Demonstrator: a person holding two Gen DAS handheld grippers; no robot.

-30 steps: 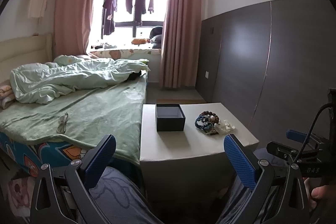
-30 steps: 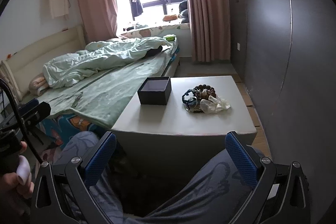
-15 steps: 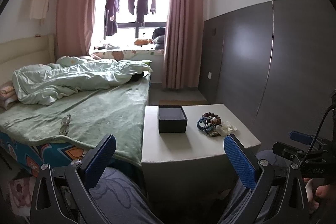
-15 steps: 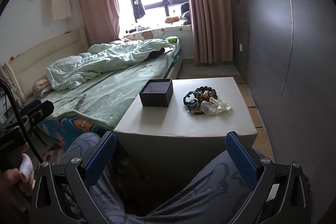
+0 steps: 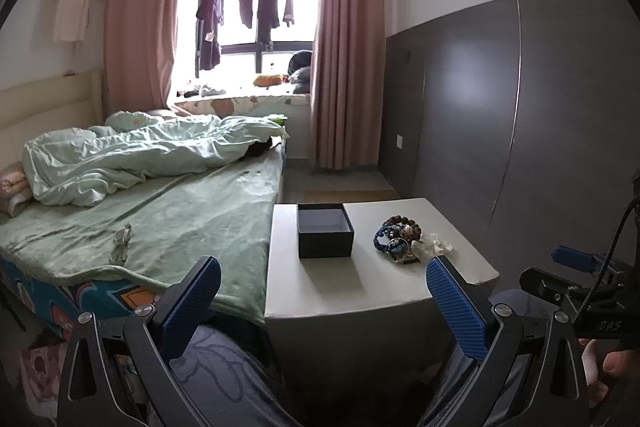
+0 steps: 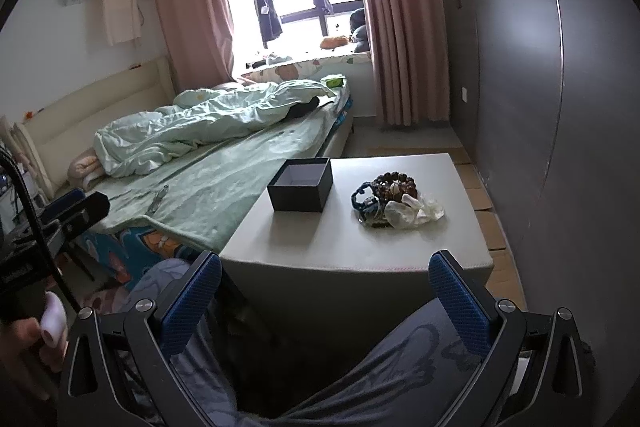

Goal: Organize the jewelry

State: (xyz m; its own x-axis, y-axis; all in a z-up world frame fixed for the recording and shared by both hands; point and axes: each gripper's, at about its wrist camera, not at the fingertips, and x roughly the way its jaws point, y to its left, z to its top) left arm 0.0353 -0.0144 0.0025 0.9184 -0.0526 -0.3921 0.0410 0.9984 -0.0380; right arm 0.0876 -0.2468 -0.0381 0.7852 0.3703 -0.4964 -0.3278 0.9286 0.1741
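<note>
Lying beyond spread fingers (image 6: pixel 460 291) | beaded jewelry (image 6: pixel 384 193) | beside box (image 6: pixel 301 185)

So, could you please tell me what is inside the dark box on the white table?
The dark box is open, showing a bare pale lining with no jewelry visible. Its near wall hides the front of the floor, so that strip cannot be checked.

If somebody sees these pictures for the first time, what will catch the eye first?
Probably the bright window with dark clothes hanging in it, at the far end of the room behind the bed. Nearer, a pile of beaded bracelets lies on the white table, right of an open dark box.
</note>
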